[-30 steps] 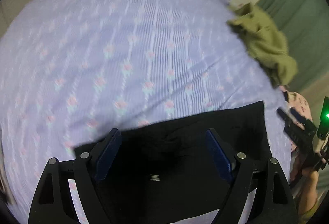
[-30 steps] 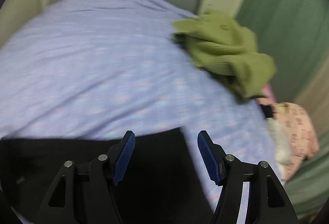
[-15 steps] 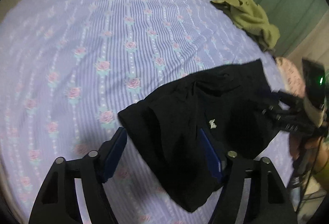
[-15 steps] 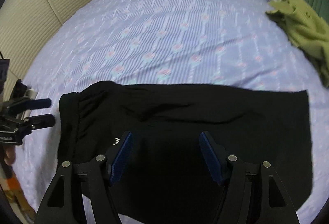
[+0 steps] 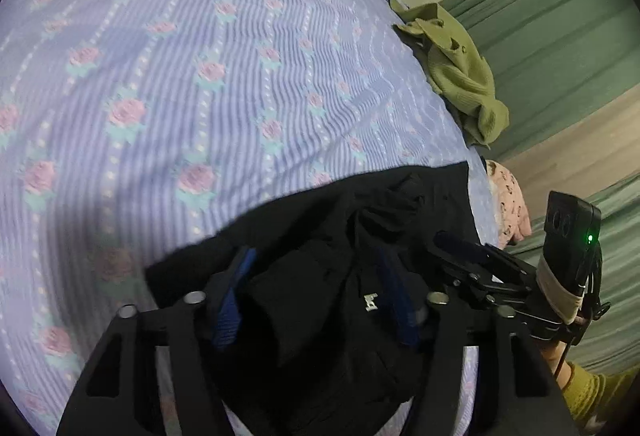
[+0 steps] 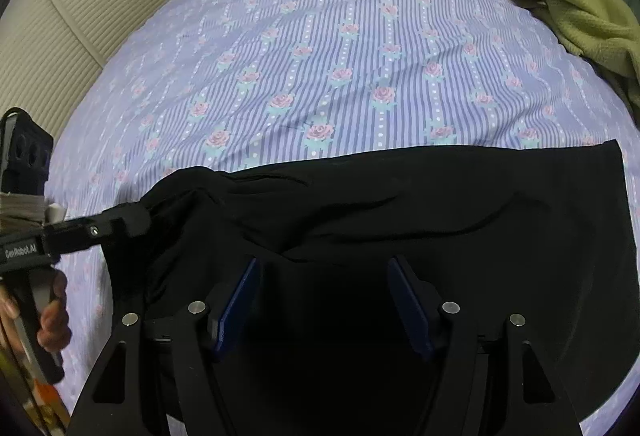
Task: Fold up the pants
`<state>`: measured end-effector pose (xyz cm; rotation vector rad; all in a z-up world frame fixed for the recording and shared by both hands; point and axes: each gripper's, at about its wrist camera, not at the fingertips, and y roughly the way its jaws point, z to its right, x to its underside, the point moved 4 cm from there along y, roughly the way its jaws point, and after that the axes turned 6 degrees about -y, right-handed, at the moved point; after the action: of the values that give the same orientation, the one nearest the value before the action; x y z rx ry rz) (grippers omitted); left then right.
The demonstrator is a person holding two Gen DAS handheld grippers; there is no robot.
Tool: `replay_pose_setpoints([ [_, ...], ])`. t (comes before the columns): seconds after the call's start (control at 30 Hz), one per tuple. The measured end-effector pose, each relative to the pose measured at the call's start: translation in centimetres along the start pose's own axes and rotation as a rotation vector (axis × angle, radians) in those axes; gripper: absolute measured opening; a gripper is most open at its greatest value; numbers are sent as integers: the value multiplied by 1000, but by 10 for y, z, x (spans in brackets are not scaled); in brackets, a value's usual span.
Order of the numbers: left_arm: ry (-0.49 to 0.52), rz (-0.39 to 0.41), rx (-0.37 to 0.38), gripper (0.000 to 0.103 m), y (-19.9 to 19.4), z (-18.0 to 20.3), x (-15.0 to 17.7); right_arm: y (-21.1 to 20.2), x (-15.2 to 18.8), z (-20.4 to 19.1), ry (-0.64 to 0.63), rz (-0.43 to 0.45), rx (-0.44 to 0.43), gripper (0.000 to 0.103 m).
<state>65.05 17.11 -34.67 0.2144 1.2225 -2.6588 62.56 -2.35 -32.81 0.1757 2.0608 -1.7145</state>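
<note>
The black pants [image 6: 400, 212] lie across the near edge of the bed, folded lengthwise, the waist bunched at the left. In the left wrist view the pants [image 5: 340, 236] fill the space between my fingers, a small white logo showing. My left gripper [image 5: 316, 296] is open, its blue pads either side of the bunched waist fabric; it also shows in the right wrist view [image 6: 132, 218] at the waist's left end. My right gripper [image 6: 324, 300] is open and low over the middle of the pants; it also shows in the left wrist view [image 5: 460, 248].
The bed has a lilac striped sheet with roses [image 6: 340, 56]. An olive green garment [image 6: 580, 20] lies at the bed's far right edge, also in the left wrist view [image 5: 456, 76]. A pink patterned cloth [image 5: 508, 196] sits beside the bed. Green curtains [image 5: 560, 16] hang at the right.
Both grippers have come down close over the pants. My left gripper has moved in onto the bunched waist, and the right gripper has neared the left one.
</note>
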Motion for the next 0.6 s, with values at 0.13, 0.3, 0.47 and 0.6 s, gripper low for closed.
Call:
replay_pose_setpoints([
  [0.13,10,15,8,18,-19,6,8,7,-3,-5,-4,-6,-2,64],
  [0.3,24,84,-73,16,-42,-1,7,21,-20,-11,-17,8,-1,57],
  [0.47,4,38,-179,17,-17,-27,1,54,-48,-12,-27,-17,45,53],
  [0.6,30,40,-235,22,-10,-26,-4,67,-54,-8,-50,-39,72,53],
])
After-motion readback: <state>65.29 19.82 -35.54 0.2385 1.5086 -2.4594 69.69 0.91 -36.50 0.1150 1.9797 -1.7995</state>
